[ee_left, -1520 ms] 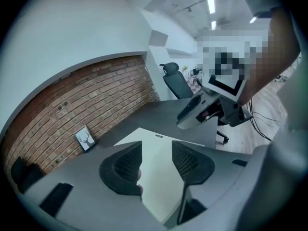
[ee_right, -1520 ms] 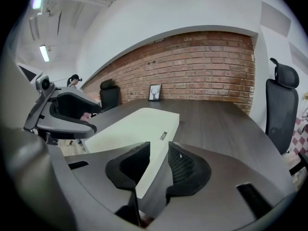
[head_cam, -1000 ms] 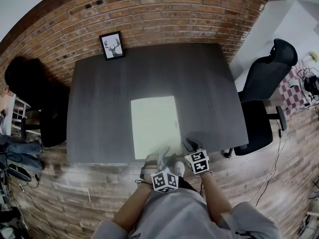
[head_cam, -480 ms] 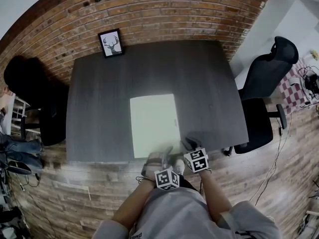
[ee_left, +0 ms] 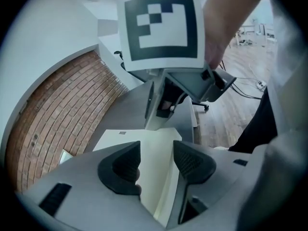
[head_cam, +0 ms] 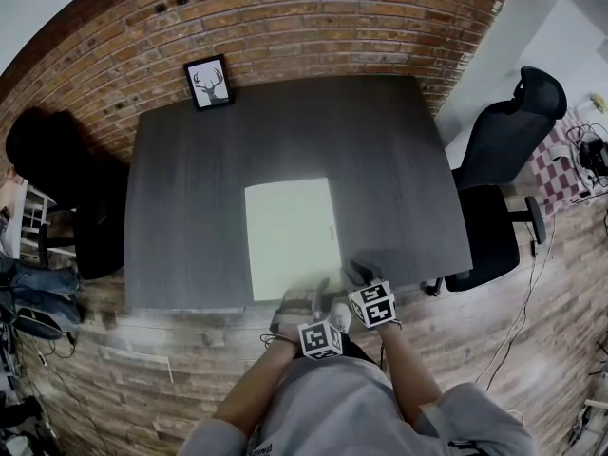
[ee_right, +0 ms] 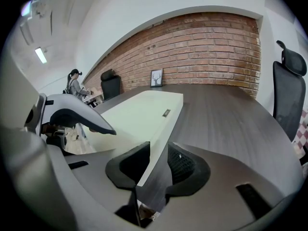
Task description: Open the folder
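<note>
**Grippers poised over the closed folder at the bench's near edge**

My right gripper [ee_right: 159, 165] is unclenched, its jaws straddling the right edge of the folder [head_cam: 290, 236] by the near corner, with nothing pinched. My left gripper [ee_left: 156, 163], also released and empty, hangs over the folder's near edge just beside it. The folder lies flat and closed, mid-bench [head_cam: 190, 188] toward the near edge. A framed picture [head_cam: 210, 84] leans at the far left corner, and an office chair [head_cam: 503, 150] stands off the right edge. The risk, as I judge it, is that the jaws catch both covers instead of the top one. The whole folder would then lift or slide off the near edge. The grippers are also close enough that they could knock together.
</note>
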Available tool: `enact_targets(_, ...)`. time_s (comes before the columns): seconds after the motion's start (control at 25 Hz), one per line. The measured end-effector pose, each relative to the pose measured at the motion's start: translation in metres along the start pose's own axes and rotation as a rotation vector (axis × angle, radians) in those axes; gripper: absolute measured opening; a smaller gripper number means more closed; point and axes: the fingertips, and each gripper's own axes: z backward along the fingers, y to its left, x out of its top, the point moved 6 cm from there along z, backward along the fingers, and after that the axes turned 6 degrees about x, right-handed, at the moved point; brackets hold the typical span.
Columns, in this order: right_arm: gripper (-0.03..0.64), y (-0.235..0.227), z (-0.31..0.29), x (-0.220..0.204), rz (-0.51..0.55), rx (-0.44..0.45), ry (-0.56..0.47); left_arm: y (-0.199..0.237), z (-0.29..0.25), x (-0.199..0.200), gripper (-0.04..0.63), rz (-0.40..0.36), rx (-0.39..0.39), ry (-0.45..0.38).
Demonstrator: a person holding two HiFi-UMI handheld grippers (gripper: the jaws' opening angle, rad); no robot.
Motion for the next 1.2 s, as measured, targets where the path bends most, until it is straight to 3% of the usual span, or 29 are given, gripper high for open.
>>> enact_targets(0.32, 0.091, 0.001, 0.001, 0.000, 0.000, 0.003, -0.006, 0.003, 0.012, -0.001, 0.175, 0.049, 0.025, -0.012)
enact_targets(0.56, 0.091, 0.000, 0.000, 0.000, -0.006, 0.006, -0.011, -0.008, 0.017, 0.003, 0.043, 0.006, 0.036, -0.022)
enact_targets(0.72, 0.092, -0.001, 0.000, -0.001, 0.000, 0.009, -0.007, -0.004, 0.021, 0.005, 0.028, 0.030, 0.048, -0.036)
enact_targets(1.2, 0.094, -0.001, 0.000, 0.001, 0.027, 0.011, -0.006, 0.064, 0.090, 0.001, 0.011, 0.302, 0.374, -0.157)
